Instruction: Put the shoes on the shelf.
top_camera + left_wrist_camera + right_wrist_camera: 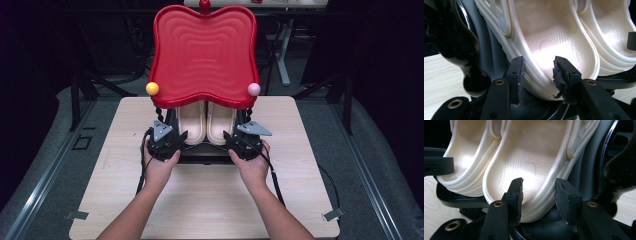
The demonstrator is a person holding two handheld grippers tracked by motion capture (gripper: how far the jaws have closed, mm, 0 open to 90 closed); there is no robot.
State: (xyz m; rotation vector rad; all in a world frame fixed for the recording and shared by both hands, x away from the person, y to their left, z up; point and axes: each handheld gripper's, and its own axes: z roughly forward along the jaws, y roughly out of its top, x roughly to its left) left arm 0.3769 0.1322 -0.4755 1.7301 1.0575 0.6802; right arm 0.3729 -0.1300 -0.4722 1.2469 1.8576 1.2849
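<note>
Two cream foam clogs stand side by side on a black stand under a red wavy tray. My left gripper reaches the left clog at its heel. In the left gripper view the left gripper is shut on the left clog's heel wall, one pad outside, one inside. My right gripper meets the right clog the same way. In the right gripper view the right gripper is shut on the right clog's heel wall.
The stand sits at the far middle of a light wooden table. A yellow ball and a pink ball tip the tray's front corners. Black curved posts rise beside the clogs. Dark floor and table legs lie beyond.
</note>
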